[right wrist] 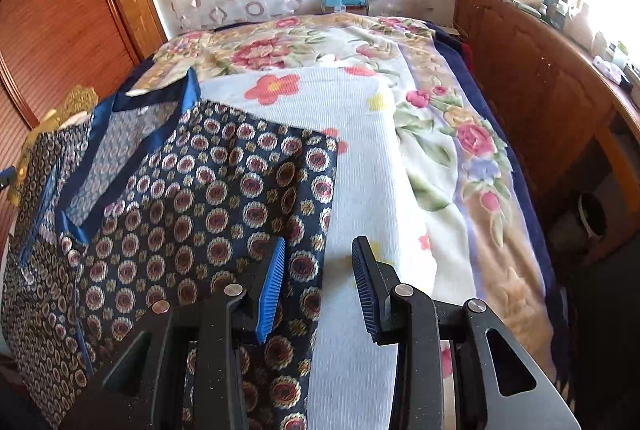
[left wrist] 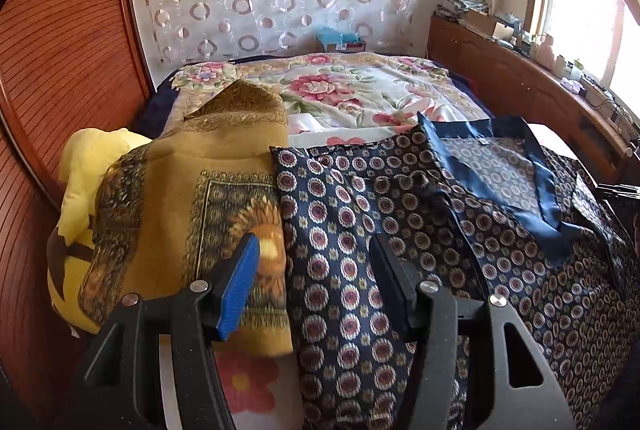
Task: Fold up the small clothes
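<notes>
Lying spread flat for folding, the patterned shirt (left wrist: 400, 230) has its collar at one o'clock; left gripper (left wrist: 316, 270) and right gripper (right wrist: 318, 270) hover apart, seemingly empty.

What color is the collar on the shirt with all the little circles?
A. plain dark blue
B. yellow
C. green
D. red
A. The shirt spread on the bed has a plain dark blue collar framing its neck opening, clear in both wrist views.
</notes>
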The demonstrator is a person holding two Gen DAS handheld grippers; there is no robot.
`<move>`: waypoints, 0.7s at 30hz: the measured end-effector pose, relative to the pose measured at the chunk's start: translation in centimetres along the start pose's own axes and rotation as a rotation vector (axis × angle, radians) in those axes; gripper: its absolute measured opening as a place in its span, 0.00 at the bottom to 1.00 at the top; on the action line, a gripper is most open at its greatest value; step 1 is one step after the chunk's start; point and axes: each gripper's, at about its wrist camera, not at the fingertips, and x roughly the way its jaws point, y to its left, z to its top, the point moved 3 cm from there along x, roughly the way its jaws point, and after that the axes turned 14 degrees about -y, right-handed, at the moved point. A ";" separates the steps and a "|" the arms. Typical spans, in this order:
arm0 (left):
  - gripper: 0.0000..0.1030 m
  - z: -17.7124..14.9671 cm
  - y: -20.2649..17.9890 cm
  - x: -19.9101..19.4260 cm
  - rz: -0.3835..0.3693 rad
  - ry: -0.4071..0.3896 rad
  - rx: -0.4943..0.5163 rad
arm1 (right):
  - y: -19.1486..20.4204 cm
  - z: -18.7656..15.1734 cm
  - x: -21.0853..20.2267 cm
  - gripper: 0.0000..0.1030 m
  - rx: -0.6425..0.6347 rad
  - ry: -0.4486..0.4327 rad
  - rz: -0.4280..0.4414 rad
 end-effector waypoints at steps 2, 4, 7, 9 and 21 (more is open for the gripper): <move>0.56 0.2 -0.1 0.5 -0.001 0.004 0.010 | 0.0 0.1 0.3 0.35 -0.006 0.001 0.002; 0.56 0.4 -0.1 1.2 0.006 0.019 0.016 | 0.1 0.3 0.6 0.35 -0.015 -0.005 0.002; 0.56 0.5 -0.1 2.0 0.011 0.036 0.020 | 0.6 0.5 0.9 0.35 -0.027 -0.005 0.015; 0.56 0.5 -0.1 2.3 0.016 0.042 0.027 | 1.0 0.4 1.3 0.23 -0.049 0.001 0.019; 0.56 0.7 0.1 2.7 0.005 0.046 0.039 | -1.0 0.3 0.9 0.02 -0.028 -0.060 -0.061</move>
